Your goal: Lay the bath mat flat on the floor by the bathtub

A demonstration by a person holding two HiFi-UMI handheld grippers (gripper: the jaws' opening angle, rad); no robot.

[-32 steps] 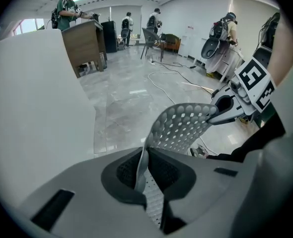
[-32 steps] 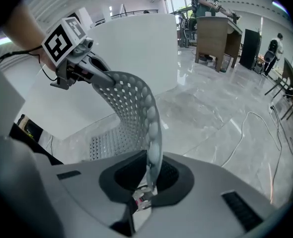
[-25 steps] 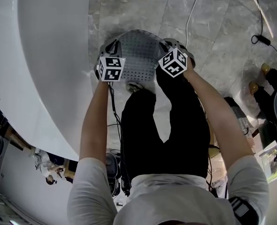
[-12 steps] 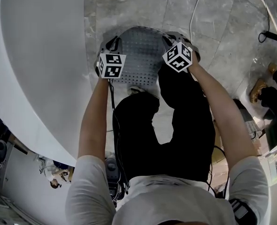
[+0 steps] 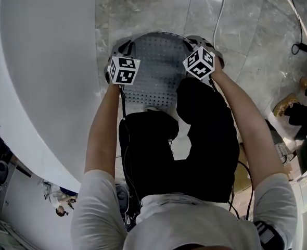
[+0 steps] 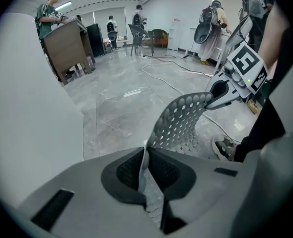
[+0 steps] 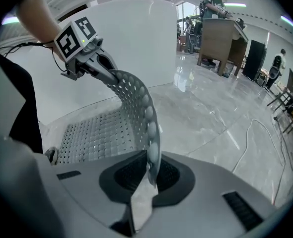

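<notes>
Grey marble floor runs beside the white bathtub. The left gripper and right gripper each pinch 1 far corner of the perforated bath mat, jaws pressed onto its edge. This keeps the mat spread wide just beside the tub, and its near end seems to rest on the floor.

One bath mat, one bathtub, two hand-held grippers.

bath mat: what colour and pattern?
Light grey, with a grid of small holes all over. The bath mat shows best in the right gripper view.
</notes>
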